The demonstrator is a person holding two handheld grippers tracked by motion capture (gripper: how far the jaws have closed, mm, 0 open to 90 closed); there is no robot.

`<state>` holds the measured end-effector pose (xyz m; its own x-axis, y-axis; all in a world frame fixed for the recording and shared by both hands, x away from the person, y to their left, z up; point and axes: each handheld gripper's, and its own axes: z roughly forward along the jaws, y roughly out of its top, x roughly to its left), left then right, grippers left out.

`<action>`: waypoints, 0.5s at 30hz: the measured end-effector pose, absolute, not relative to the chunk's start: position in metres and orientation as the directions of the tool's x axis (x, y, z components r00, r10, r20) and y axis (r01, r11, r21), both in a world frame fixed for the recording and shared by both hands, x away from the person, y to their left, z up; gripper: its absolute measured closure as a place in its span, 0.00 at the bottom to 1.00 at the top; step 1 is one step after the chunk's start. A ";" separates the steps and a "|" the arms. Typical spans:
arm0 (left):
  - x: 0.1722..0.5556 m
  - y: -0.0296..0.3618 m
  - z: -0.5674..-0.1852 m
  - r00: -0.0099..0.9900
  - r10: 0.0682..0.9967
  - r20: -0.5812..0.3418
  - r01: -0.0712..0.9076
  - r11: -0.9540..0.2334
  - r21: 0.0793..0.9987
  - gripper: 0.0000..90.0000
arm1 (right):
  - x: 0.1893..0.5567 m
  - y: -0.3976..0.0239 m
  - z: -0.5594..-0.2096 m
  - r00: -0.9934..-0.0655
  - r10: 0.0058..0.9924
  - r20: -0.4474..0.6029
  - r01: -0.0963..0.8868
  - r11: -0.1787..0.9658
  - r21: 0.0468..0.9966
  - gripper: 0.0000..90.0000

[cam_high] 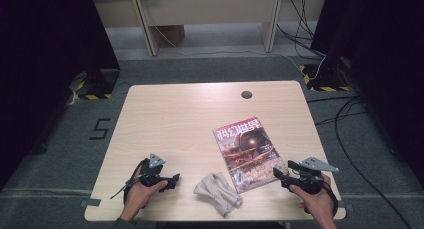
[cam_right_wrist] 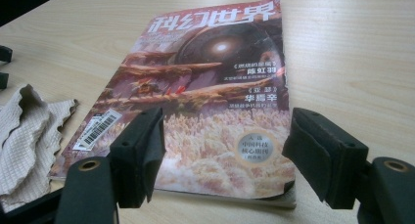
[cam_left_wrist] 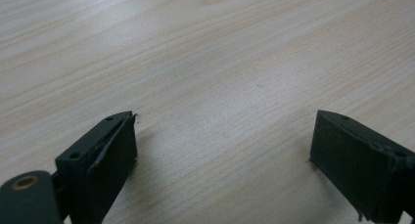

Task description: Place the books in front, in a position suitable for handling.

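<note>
Glossy red-and-brown magazine (cam_high: 249, 153) with Chinese title lettering lies flat, cover up, on the right half of the pale wood-grain desk (cam_high: 175, 114), its near corner towards the desk's front edge. Right gripper (cam_right_wrist: 222, 150) sits just off the magazine's near right corner, pointed along the cover; jaws spread wide, nothing between the pads, magazine not touched as far as visible. Crumpled cream waffle-weave cloth (cam_high: 218, 193) lies just beside the magazine's near left edge. Left gripper (cam_left_wrist: 222, 145) rests near the front left of the desk, well apart from the cloth; jaws released, bare desk between them.
</note>
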<state>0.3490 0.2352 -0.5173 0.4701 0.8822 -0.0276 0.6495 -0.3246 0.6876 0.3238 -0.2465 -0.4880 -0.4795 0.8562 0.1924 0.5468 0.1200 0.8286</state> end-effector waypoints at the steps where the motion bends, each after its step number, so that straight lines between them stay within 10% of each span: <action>1: 0.349 0.235 -0.517 0.469 0.883 -0.028 0.650 -0.324 0.687 0.10 | 0.323 -0.246 -0.488 -0.479 0.857 0.189 0.543 0.120 0.831 0.33; 15: 0.348 0.234 -0.517 0.458 0.888 -0.027 0.657 -0.318 0.683 0.10 | 0.317 -0.218 -0.487 -0.559 0.817 0.139 0.515 0.211 0.831 0.34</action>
